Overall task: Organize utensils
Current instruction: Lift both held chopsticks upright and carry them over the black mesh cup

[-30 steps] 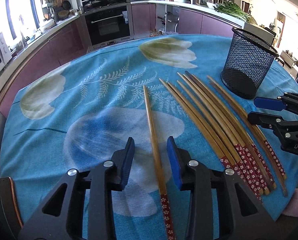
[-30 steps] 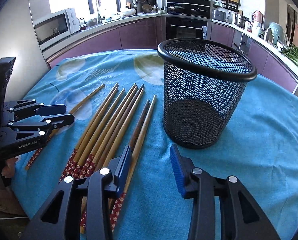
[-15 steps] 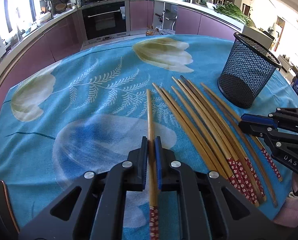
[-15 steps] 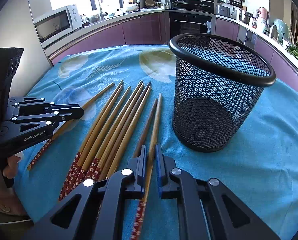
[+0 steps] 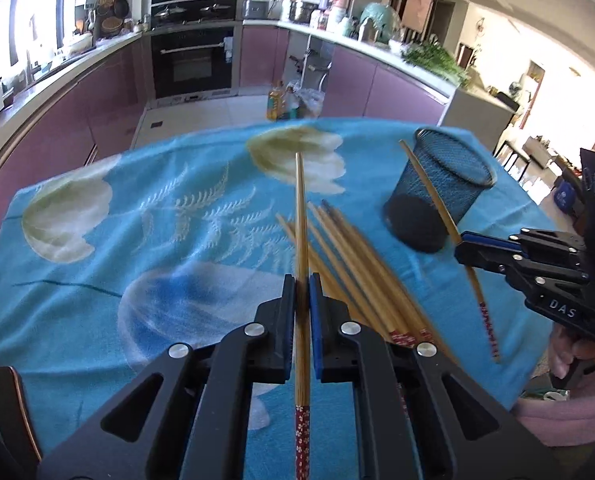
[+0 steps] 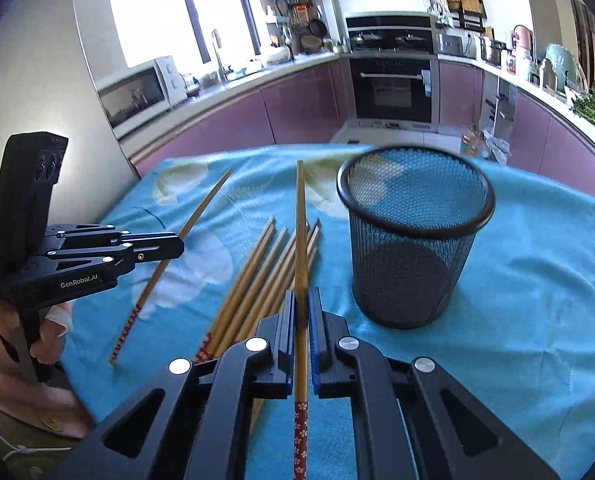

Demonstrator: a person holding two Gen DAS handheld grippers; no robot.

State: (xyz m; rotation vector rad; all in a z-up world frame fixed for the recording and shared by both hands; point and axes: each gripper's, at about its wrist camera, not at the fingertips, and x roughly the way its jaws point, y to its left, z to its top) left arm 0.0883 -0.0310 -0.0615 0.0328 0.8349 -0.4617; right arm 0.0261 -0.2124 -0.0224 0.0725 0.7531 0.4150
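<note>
Chopsticks of light bamboo with red flower-patterned ends are what both tongs carry, one apiece. The left gripper (image 5: 302, 280) has just closed and is pinched tight on a long bamboo chopstick (image 5: 300, 216), which lies between the blue pads and points ahead over the blue floral tablecloth (image 5: 97, 280), its red end sticking out behind the jaws and its tip raised off the cloth. The right gripper (image 6: 301, 296) has likewise just closed and clamps a second bamboo chopstick (image 6: 300, 220) the same way, tip forward and lifted. From the left camera that second stick shows slanting in front of the black wire-mesh holder (image 5: 441, 188). The holder stands upright on the cloth, just right of the right gripper's stick. A loose bundle of remaining bamboo chopsticks (image 6: 257, 276) lies flat on the cloth between the two held sticks, tips fanned toward the far edge. A person's hand (image 6: 53, 320) grips the left tool's handle.
</note>
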